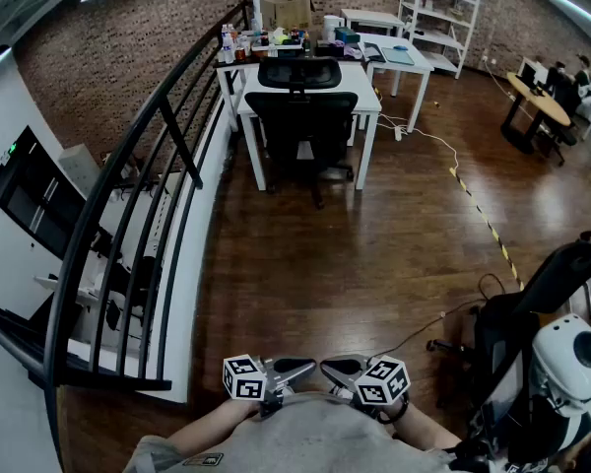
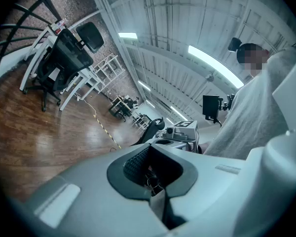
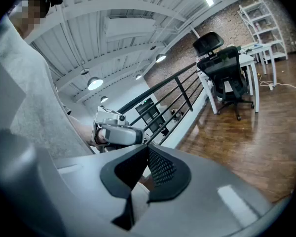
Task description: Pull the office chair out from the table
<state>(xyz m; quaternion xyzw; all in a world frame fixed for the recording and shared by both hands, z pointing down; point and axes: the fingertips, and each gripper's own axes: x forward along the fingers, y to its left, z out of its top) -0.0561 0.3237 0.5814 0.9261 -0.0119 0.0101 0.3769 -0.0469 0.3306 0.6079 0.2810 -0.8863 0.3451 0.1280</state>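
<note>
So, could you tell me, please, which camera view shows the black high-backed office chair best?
The head view: the black high-backed office chair stands upright and whole, pushed in at the white rectangular table. The left gripper view shows the chair tilted near the picture's edge; the right gripper view shows it off to the upper right.

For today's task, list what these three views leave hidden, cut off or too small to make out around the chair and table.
- Chair seat: head view, hidden behind its own backrest and under the table.
- Clutter behind the table: head view, too small to name.
- Gear at lower right: head view, cut off by the edge.
- Chair's castors: both gripper views, too small and distorted.
</note>
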